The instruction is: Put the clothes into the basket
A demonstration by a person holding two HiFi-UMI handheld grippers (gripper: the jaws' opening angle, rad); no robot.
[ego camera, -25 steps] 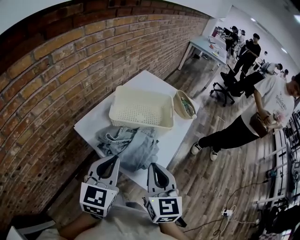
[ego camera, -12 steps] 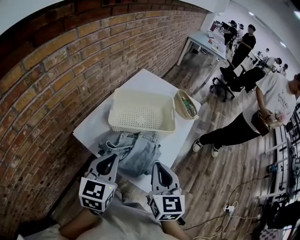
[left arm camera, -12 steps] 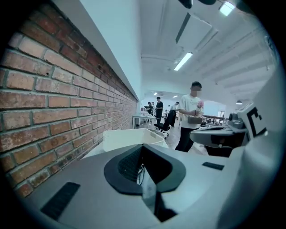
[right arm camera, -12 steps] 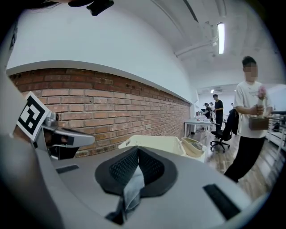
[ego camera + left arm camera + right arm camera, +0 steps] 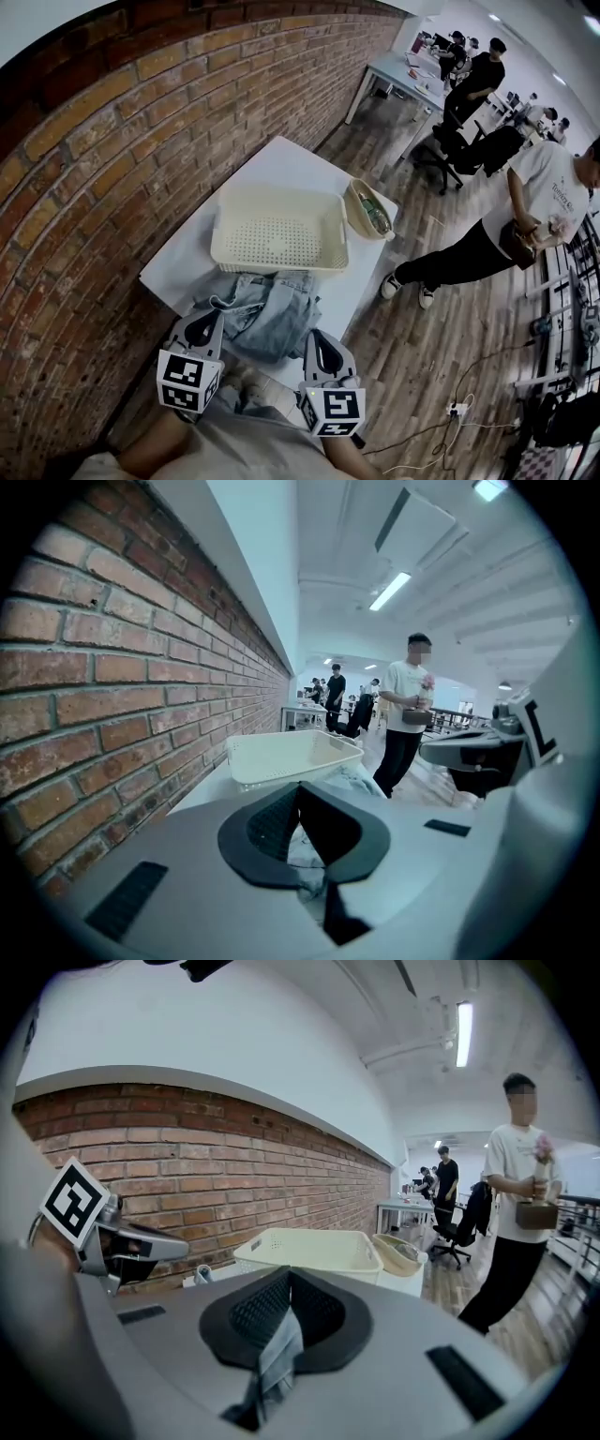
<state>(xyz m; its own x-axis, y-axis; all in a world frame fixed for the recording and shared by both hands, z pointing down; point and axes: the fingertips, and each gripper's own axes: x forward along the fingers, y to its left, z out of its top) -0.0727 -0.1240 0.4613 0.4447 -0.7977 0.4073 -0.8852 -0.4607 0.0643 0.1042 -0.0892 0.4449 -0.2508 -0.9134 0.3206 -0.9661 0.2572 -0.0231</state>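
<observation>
A heap of pale blue denim clothes lies on the near end of the white table, spilling toward its front edge. Behind it stands the empty cream perforated basket, also seen ahead in both gripper views. My left gripper hangs shut just short of the heap's left side. My right gripper is shut at the heap's near right edge. Denim shows through the slits behind both tips; I see nothing gripped.
A small beige woven basket with items inside sits at the table's right corner. A brick wall runs along the left. A person in a white shirt stands on the wooden floor to the right; others are by desks farther back.
Both grippers have sunk lower in the head view and drifted slightly apart, still shut. The table and clothes now sit closer beneath me.
</observation>
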